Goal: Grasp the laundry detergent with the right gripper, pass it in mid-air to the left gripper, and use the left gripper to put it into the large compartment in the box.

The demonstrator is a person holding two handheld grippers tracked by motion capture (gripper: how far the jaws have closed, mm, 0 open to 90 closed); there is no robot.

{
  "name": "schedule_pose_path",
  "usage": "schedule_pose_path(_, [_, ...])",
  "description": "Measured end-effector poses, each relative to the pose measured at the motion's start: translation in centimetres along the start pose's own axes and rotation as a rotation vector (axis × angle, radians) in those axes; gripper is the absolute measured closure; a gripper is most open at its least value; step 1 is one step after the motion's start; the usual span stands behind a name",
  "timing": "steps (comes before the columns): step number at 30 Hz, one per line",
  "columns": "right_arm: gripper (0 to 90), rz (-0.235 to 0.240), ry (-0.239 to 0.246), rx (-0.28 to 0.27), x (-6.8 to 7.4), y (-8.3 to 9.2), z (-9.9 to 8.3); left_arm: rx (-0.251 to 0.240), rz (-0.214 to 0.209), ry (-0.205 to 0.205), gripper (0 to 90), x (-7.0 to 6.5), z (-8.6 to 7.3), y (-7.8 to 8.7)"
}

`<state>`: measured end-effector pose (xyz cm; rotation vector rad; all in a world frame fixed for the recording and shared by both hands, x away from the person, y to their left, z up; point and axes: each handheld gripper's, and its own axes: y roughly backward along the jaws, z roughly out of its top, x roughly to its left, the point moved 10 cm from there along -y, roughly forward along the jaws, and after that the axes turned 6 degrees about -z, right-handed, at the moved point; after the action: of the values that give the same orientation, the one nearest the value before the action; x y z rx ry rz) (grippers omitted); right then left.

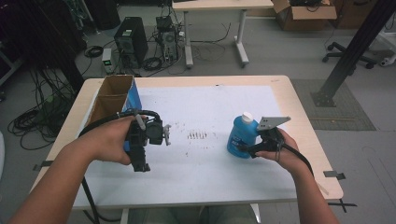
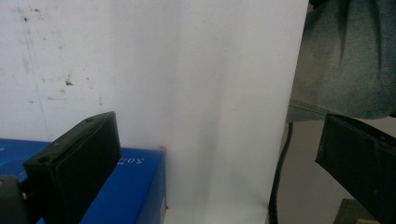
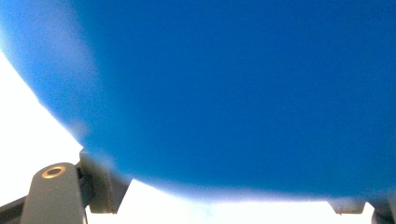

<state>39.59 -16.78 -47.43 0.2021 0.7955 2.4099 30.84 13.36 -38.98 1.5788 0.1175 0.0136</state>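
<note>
Two grippers recorded, one per hand, both held over the white sheet (image 1: 210,112) covering the table (image 1: 299,107). Nearest the person, in the high view: left hand (image 1: 109,140) wrapped around the left gripper (image 1: 140,165), jaws aimed back toward the near edge; right hand (image 1: 280,149) behind the right gripper (image 1: 243,148), grey three-cornered plate (image 1: 272,122) on top. Right gripper set against the lower body of the blue bottle (image 1: 242,136), upright with a white cap (image 1: 247,116), right of centre on the sheet. Brown specks (image 1: 197,135) noted mid-sheet, between the two grippers. Open cardboard box (image 1: 112,95) with a blue side at the far left of the table, just beyond the left hand. Farther off, on the floor: computer tower (image 1: 130,42), tangled cables (image 1: 28,121), a second table (image 1: 219,4).

Left gripper view: jaws spread wide apart, nothing between them, white sheet (image 2: 187,93) beneath, a blue box face (image 2: 130,191) beside one jaw, grey cloth (image 2: 350,56) past the sheet's edge; none of that detail readable from above. Right gripper view: blue bottle (image 3: 233,93) pressed close and blurred, jaw tips at either lower corner, straddling it. Firm clamping not confirmable; jaw state on that side could not be told.
</note>
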Motion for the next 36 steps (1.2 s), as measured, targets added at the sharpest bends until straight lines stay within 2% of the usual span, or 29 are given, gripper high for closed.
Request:
schedule_pose_path(4, [19.9, 0.005, 0.002, 0.003, 0.1, 0.0, -0.1, 0.001, -0.002, 0.002, 0.2, 0.0, 0.0, -0.1])
schedule_pose_path(20, [33.7, 0.002, 0.012, -0.018, 0.2, -0.2, 0.0, 0.006, 0.002, -0.001, 0.2, 0.1, 0.3, 0.1])
schedule_pose_path(24, [41.9, 0.021, 0.015, -0.037, 0.4, -0.3, 0.1, 0.005, 0.001, -0.001, 0.2, 0.2, 0.4, 0.0])
schedule_pose_path(34, [45.1, 0.02, 0.034, -0.046, 0.4, -0.2, 0.2, 0.003, 0.0, -0.007, 0.2, 0.2, 0.8, 0.0])
schedule_pose_path(36, [45.4, 0.038, 0.036, -0.071, 0.7, 0.3, 0.9, 0.001, 0.001, -0.01, 0.2, 0.2, 0.9, 0.2])
